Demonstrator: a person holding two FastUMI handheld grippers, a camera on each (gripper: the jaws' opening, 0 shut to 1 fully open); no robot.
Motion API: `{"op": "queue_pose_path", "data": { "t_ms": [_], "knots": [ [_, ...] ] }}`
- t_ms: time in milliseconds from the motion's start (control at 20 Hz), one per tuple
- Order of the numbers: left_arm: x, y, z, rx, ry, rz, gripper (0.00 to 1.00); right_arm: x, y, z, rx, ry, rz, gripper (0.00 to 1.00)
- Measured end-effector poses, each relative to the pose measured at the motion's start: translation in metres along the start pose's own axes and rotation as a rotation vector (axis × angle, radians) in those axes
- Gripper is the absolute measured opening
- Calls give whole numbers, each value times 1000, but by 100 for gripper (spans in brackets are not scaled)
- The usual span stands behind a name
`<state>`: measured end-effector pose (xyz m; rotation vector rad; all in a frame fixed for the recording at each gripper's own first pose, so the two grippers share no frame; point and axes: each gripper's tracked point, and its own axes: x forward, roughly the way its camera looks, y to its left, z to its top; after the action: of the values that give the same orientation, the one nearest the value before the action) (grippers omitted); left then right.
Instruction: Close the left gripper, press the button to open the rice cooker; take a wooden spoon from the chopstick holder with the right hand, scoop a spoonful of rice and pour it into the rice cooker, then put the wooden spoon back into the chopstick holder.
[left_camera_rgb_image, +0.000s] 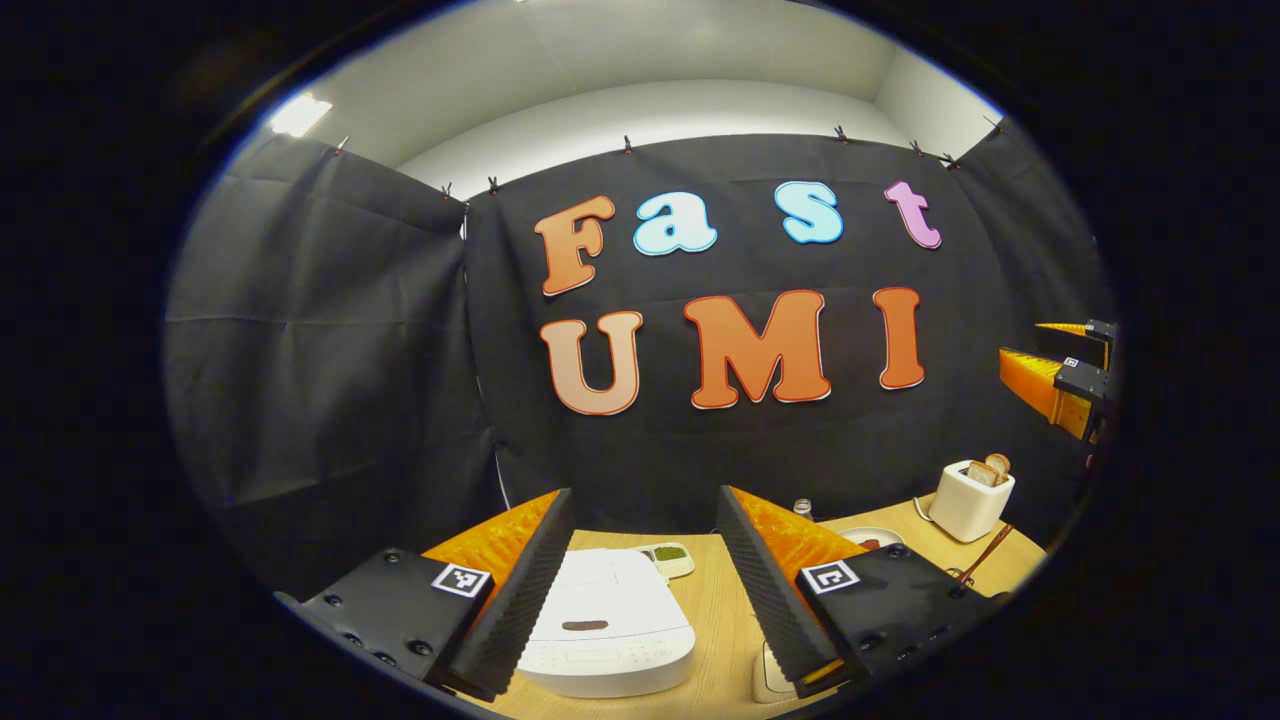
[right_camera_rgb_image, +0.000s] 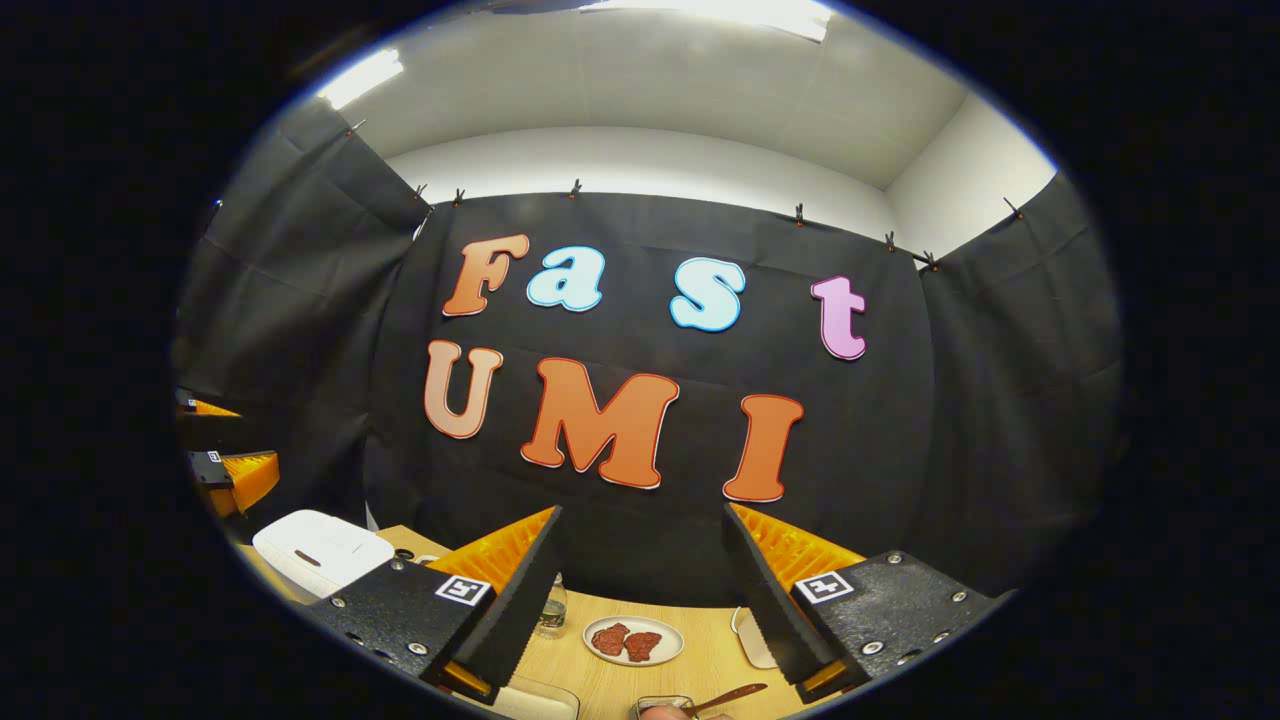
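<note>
The white rice cooker (left_camera_rgb_image: 605, 620) stands on the wooden table (left_camera_rgb_image: 725, 620) with its lid down, below and between the fingers of my left gripper (left_camera_rgb_image: 645, 495), which is open and holds nothing. My right gripper (right_camera_rgb_image: 644, 512) is open too, held above the table with nothing between its fingers. A wooden spoon (right_camera_rgb_image: 728, 695) lies at the bottom edge of the right gripper view beside a small metal container (right_camera_rgb_image: 660, 706). The rice cooker (right_camera_rgb_image: 320, 550) also shows at the left in that view, with the left gripper (right_camera_rgb_image: 230, 470) above it. The right gripper (left_camera_rgb_image: 1065, 385) hangs at the far right in the left gripper view.
A white toaster (left_camera_rgb_image: 970, 500) with bread stands at the back right, a brown handle (left_camera_rgb_image: 985, 553) leaning before it. A small dish of green bits (left_camera_rgb_image: 668, 557) sits behind the cooker. A plate with red pieces (right_camera_rgb_image: 633, 640), a glass bottle (right_camera_rgb_image: 552, 605) and a white dish (right_camera_rgb_image: 755, 635) are below my right gripper.
</note>
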<state>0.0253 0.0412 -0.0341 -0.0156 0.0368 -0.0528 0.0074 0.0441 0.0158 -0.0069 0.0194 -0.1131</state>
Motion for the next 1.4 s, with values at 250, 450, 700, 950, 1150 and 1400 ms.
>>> {"op": "queue_pose_path", "data": {
  "t_ms": [250,450,700,950,1150,1400],
  "knots": [
    [6,-3,1,-3,-1,-25,94,4,1,0,-13,5,-21,95],
    [12,-2,4,2,-7,-28,97,5,-6,-4,-25,16,-37,95],
    [14,-9,11,16,-22,-42,97,5,-14,-5,-18,14,-53,95],
    [17,-11,17,10,-34,-50,97,0,-19,-9,-26,23,-65,95],
    [26,-4,20,1,-29,-28,58,-6,-27,-15,-40,40,-81,95],
    [37,16,20,-10,-3,14,7,-14,-36,-20,-52,60,-103,95]
  ]
}}
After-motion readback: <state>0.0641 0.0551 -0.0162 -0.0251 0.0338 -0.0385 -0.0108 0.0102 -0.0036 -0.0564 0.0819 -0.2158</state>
